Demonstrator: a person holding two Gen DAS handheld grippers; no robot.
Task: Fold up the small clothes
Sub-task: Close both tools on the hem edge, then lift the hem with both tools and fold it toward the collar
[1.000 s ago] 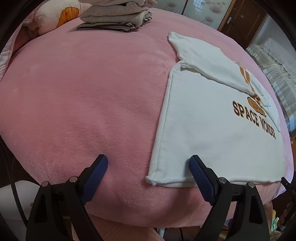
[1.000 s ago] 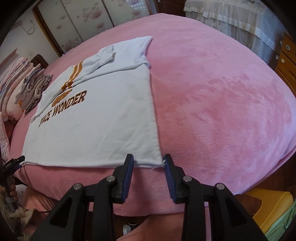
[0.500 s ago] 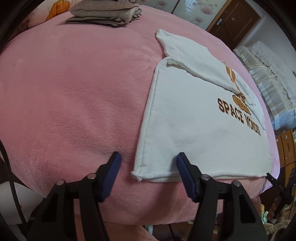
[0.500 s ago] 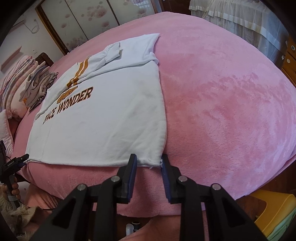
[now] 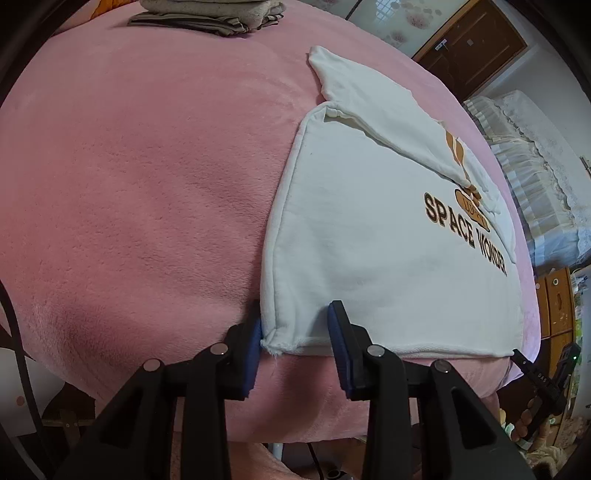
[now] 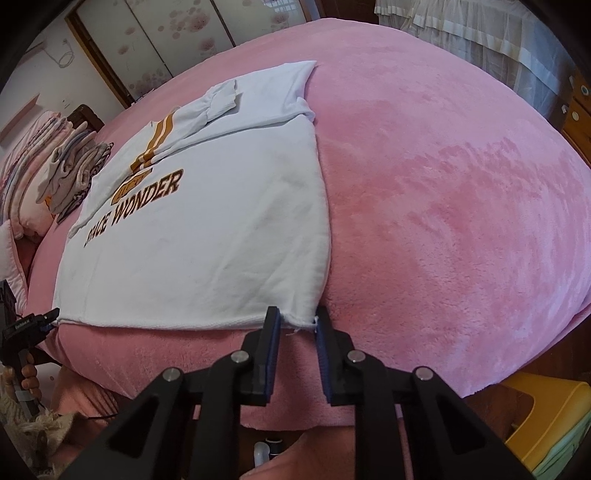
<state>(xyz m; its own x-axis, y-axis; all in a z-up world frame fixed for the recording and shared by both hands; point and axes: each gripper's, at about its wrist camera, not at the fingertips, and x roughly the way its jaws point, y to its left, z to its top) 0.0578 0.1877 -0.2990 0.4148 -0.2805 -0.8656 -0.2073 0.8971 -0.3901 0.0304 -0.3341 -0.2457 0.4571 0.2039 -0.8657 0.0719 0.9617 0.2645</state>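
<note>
Between the blue pads of the left gripper [image 5: 295,332] sits the near left corner of the white sweatshirt [image 5: 388,236], and the jaws are open around it: one pad touches the side edge of the cloth, the other pad stands on the hem a little further in. At the other near corner, the right gripper [image 6: 297,332] has its jaws open too, but with only a narrow gap, and the frayed corner of the hem lies just between the two pads; I cannot tell if the pads already touch the cloth. The sweatshirt lies flat on the pink blanket [image 6: 443,184] that covers the bed, with its hem along the near edge of the bed. Both sleeves are folded inward across the chest, and brown letters "SPACE WONDER" are printed under an orange emblem. Further away, near the head of the bed, a pile of folded clothes [image 5: 210,16] in grey and beige rests on the blanket. Beside the bed, at the low right of the right wrist view, stands a yellow stool [image 6: 546,417].
</note>
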